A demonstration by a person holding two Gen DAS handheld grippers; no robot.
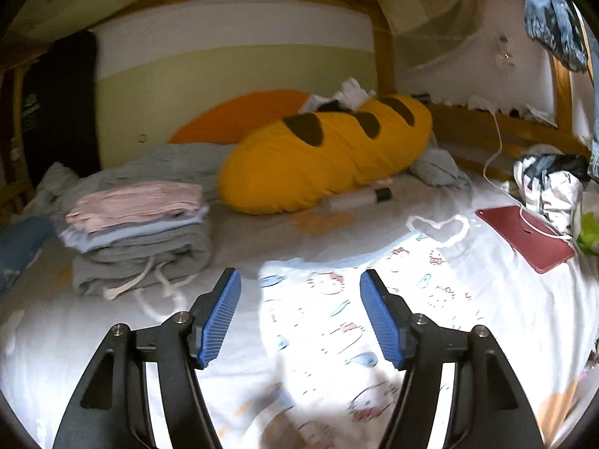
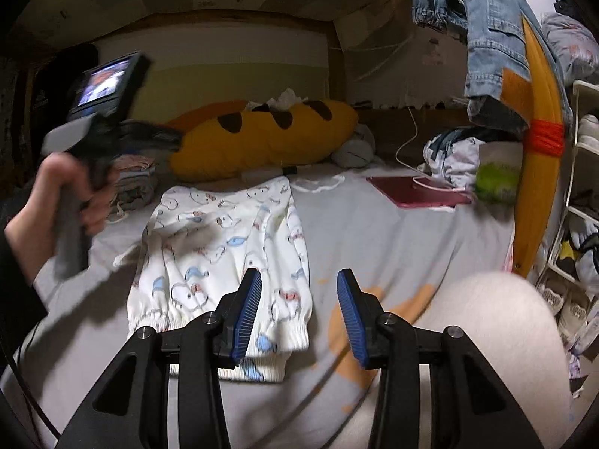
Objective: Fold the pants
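White pants with a cartoon cat print (image 2: 221,247) lie on the bed, folded lengthwise, elastic cuffs toward me. They also show in the left wrist view (image 1: 337,318), under and beyond my left gripper (image 1: 299,280), which is open and empty above them. My right gripper (image 2: 297,280) is open and empty, hovering just above the cuffs' right edge. The left hand-held gripper (image 2: 101,127) shows blurred at the left of the right wrist view, raised above the bed.
A stack of folded clothes (image 1: 138,232) sits at the left. A yellow bread-shaped pillow (image 1: 325,153) lies at the back. A red tablet (image 1: 524,235) with a white cable lies right. Crumpled clothes (image 1: 550,183), hanging denim (image 2: 483,37) and a shelf (image 2: 576,187) are right. My knee (image 2: 486,355) is lower right.
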